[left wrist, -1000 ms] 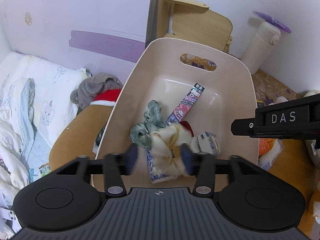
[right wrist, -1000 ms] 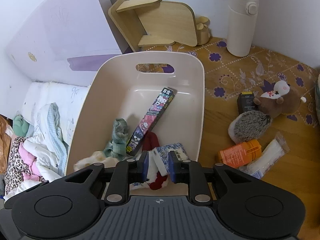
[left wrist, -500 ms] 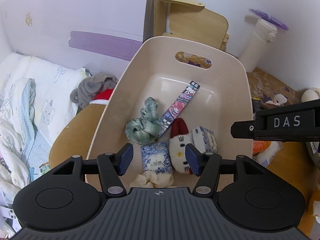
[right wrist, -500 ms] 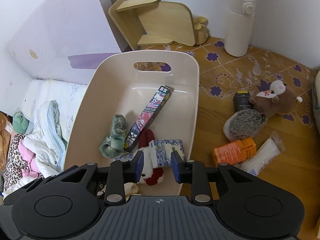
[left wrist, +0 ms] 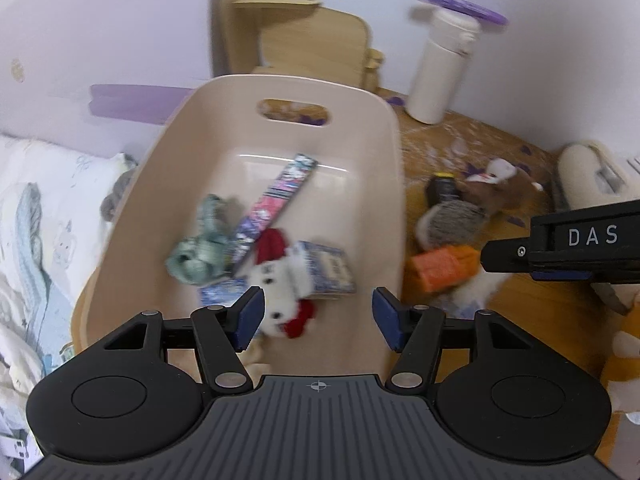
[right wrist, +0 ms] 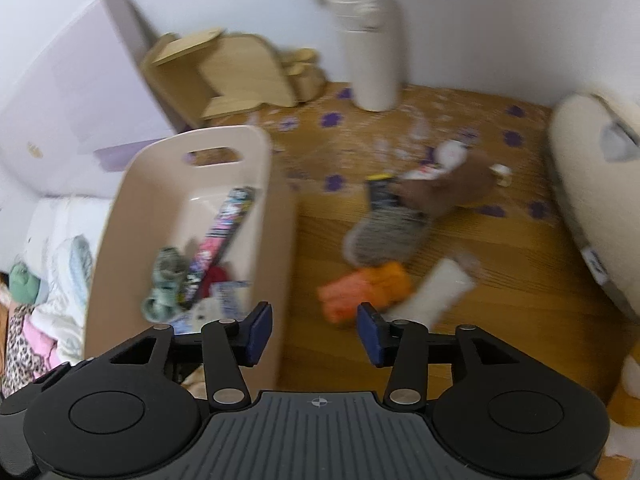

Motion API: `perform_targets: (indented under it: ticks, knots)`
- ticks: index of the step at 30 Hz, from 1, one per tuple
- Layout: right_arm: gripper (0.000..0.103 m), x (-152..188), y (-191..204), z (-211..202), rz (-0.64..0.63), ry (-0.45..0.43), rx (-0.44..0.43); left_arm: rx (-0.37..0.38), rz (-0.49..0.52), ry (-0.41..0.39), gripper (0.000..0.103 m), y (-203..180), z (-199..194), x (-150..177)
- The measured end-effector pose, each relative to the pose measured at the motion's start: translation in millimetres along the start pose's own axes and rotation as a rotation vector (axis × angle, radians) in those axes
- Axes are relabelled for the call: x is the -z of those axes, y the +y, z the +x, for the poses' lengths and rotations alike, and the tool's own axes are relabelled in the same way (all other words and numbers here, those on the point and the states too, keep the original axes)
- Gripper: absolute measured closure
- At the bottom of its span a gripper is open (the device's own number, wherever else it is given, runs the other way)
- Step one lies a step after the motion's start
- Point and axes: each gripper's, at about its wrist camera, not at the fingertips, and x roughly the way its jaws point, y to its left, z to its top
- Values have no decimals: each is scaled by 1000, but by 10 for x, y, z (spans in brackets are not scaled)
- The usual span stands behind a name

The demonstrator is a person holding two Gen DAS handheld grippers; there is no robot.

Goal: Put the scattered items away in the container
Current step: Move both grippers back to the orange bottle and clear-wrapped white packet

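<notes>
Hovering over the beige container [left wrist: 394, 184], my left gripper [left wrist: 318, 314] has its jaws spread wide, gripping nothing. My right gripper [right wrist: 314, 330] is equally released, empty above the wooden floor [right wrist: 500, 280] near the orange packet [right wrist: 366, 288]. Inside the container, the long patterned box [left wrist: 276, 200] lies diagonally, pointing toward the far right corner.

bin wall [right wrist: 276, 240] left, orange pack [right wrist: 366, 290] ahead, bare floor [right wrist: 500, 344] right

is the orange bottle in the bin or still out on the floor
Out. The orange bottle lies on its side on the wooden floor, right of the beige bin, beside the hedgehog plush.
</notes>
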Motion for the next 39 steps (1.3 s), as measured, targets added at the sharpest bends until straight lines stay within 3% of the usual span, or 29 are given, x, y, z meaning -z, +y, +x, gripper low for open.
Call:
perform_targets:
  ticks: [10, 12, 21, 29, 39]
  knots:
    - [40, 158, -754, -12, 86, 17, 33, 53, 137, 1, 36, -719, 124, 16]
    - [37, 168, -870, 11, 98, 22, 34, 31, 196, -5, 29, -849, 177, 11]
    - [33, 191, -1275, 167, 165, 43, 22, -25, 425, -91, 29, -1195, 223, -161]
    - [30, 181, -1533, 319, 240, 55, 17, 62, 693, -34, 29, -1493, 496, -145]
    - [25, 89, -1518, 576, 297, 104, 2, 157, 966, 49, 29, -1423, 872, -97]
